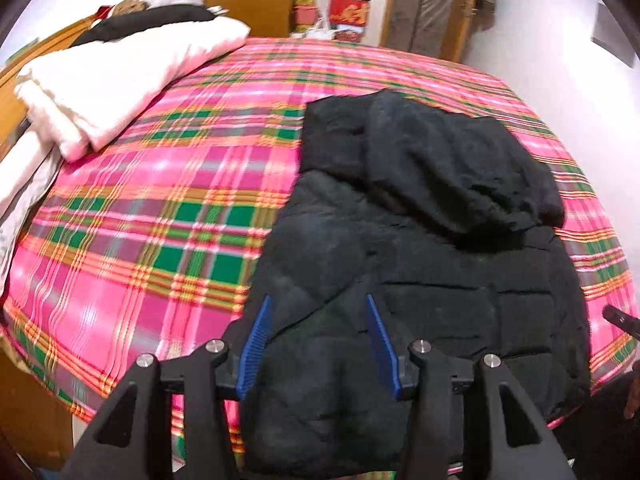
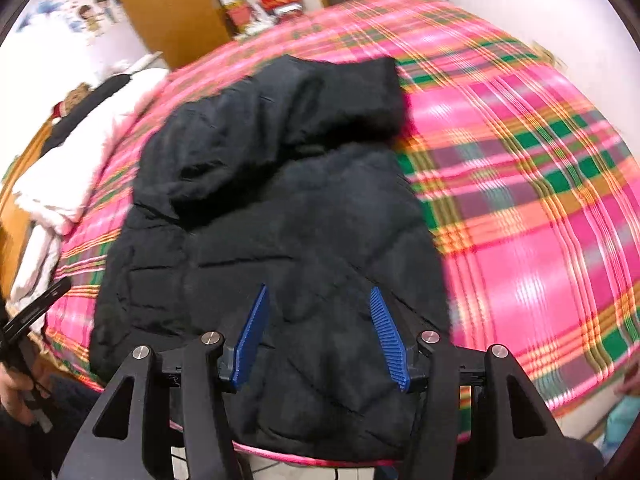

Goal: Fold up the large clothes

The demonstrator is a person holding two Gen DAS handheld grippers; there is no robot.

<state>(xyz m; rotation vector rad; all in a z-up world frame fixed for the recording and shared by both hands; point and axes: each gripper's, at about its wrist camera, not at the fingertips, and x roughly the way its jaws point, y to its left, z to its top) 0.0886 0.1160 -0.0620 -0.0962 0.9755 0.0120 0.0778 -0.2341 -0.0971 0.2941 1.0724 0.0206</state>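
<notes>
Black puffer jacket (image 1: 420, 260) (image 2: 272, 240) lies spread on the bed (image 1: 160, 200) (image 2: 520, 200), at the near edge where its hem hangs slightly over, with the hood folded down onto the quilted body. Pink, green and orange plaid covers the bed. Along the far left edge sits a stack of folded white bedding (image 1: 120, 84) (image 2: 68, 176) with a dark garment (image 1: 148, 22) on top. Beyond the far edge stand red boxes (image 1: 348, 16) against the wall. The left tool (image 1: 320, 344) hovers over the jacket's near left part, its blue fingers spread apart and holding nothing. The right tool (image 2: 320, 332) hovers over the near right part, likewise spread and holding nothing.
</notes>
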